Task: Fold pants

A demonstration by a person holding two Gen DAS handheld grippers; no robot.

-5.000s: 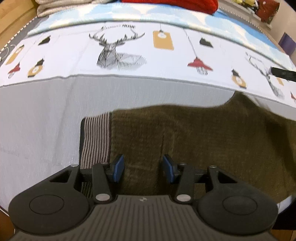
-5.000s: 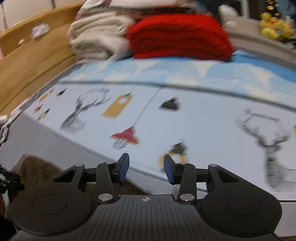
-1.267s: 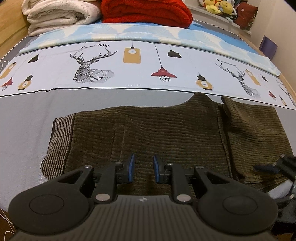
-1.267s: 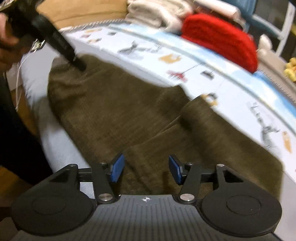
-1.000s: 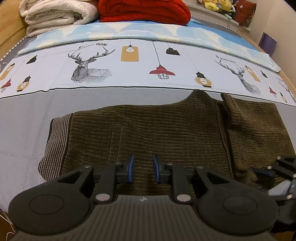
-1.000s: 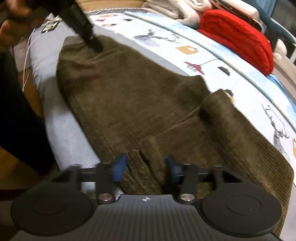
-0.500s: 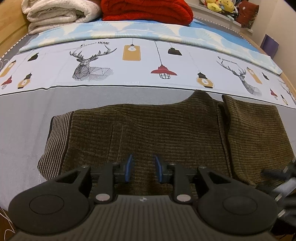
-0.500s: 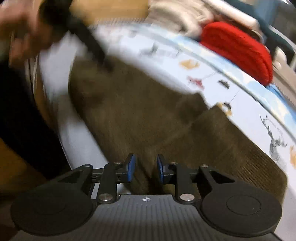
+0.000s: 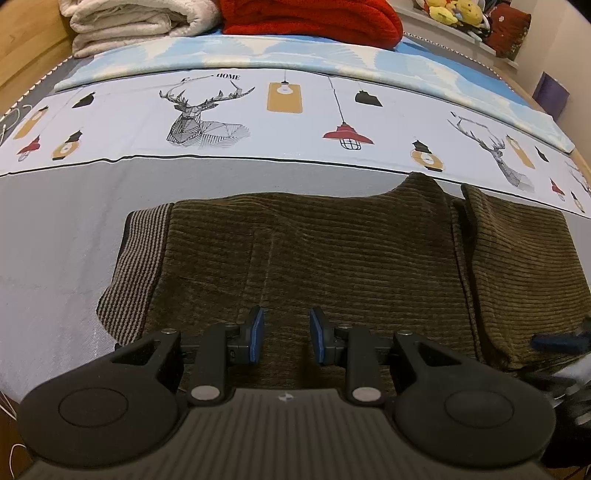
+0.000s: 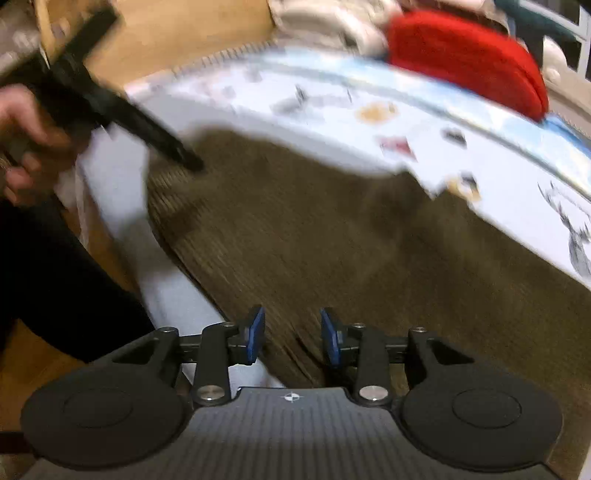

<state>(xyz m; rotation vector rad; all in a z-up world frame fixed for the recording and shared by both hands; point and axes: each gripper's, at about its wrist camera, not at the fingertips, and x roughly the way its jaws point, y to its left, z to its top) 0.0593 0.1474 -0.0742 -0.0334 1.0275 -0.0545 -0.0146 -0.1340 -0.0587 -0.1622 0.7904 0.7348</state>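
Lying folded on the bed (image 9: 55, 229), the pants (image 9: 332, 258) sit under an empty, parted left gripper (image 9: 285, 339) and an opening, empty right gripper (image 10: 292, 339).

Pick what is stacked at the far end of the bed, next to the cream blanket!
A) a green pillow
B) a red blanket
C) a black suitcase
B: in the left wrist view a folded red blanket sits right beside the cream blanket at the bed's far end.

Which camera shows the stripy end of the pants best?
The left wrist view. The striped waistband is sharp there, at the left end of the brown pants. The right wrist view is blurred; only a dim ribbed edge shows near the far corner.
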